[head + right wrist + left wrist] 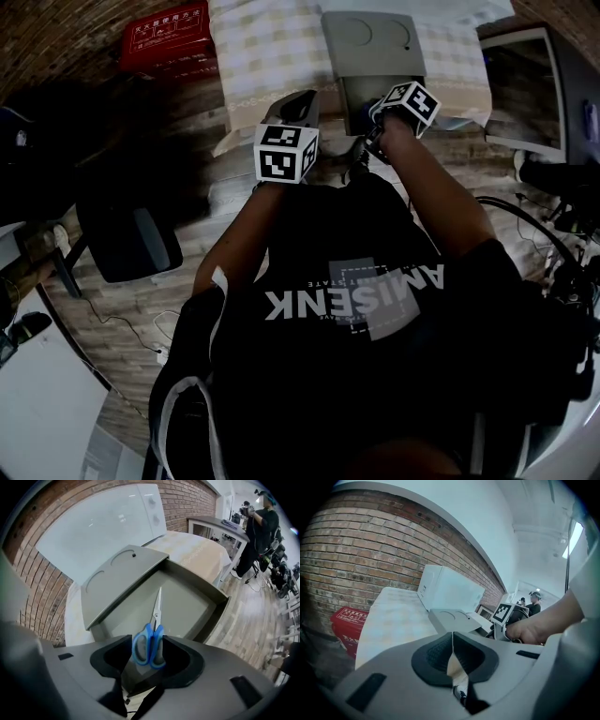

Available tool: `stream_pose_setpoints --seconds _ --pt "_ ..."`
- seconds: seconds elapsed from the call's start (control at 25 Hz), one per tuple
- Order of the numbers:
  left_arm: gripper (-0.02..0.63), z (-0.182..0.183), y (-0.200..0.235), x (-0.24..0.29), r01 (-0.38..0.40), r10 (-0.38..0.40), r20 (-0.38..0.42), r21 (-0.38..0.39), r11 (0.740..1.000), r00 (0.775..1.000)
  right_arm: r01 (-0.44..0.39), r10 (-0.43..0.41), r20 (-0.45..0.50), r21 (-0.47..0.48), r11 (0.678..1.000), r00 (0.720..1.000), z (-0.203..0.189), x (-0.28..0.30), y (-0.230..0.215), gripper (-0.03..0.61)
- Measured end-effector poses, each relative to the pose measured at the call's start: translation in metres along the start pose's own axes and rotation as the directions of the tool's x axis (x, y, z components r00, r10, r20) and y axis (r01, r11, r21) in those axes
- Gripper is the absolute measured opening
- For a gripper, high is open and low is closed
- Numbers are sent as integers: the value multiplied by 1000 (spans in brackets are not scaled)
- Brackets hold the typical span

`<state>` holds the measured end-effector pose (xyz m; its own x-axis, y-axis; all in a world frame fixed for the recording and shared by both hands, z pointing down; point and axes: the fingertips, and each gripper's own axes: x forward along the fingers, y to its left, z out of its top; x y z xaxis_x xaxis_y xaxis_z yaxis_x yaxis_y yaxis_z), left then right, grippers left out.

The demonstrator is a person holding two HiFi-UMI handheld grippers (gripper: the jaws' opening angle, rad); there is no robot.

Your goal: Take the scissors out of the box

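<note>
Blue-handled scissors (149,645) sit between the pads of my right gripper (149,652), which touch both handle loops. The silver blade (158,605) points away over the floor of the open grey box (212,597). The box's lid (119,571) is folded back. In the head view the right gripper (377,120) points steeply down into the box (364,89), and the scissors are hidden there. My left gripper (298,105) hovers just left of the box. Its pads (452,654) are shut together with nothing between them.
The box rests on a table with a checked cloth (262,47); a white appliance (450,590) stands behind it against the brick wall. A red case (167,37) lies at the left. There is a black chair (127,239) lower left, a white-framed screen (525,89) at the right, and a person (262,522) in the background.
</note>
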<state>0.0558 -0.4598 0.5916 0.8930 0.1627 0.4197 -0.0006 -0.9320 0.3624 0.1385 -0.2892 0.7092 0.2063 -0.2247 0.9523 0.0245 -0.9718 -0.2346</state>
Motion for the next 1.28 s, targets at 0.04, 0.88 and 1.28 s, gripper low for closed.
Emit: stream_pose_setpoints --seconds 0.04,0.88,1.28 --pt "12 0 1 -2 -3 3 5 -3 1000 1000 -3 3 -2 0 1000 1000 -2 -1 0 233" --pt "12 -9 37 -32 -68 73 52 -96 993 996 -43 41 -82 -20 999 996 -6 17 7 204" --pt "12 -9 26 -28 -54 58 51 -88 995 997 -13 -2 -113 -134 991 994 -8 20 5 160"
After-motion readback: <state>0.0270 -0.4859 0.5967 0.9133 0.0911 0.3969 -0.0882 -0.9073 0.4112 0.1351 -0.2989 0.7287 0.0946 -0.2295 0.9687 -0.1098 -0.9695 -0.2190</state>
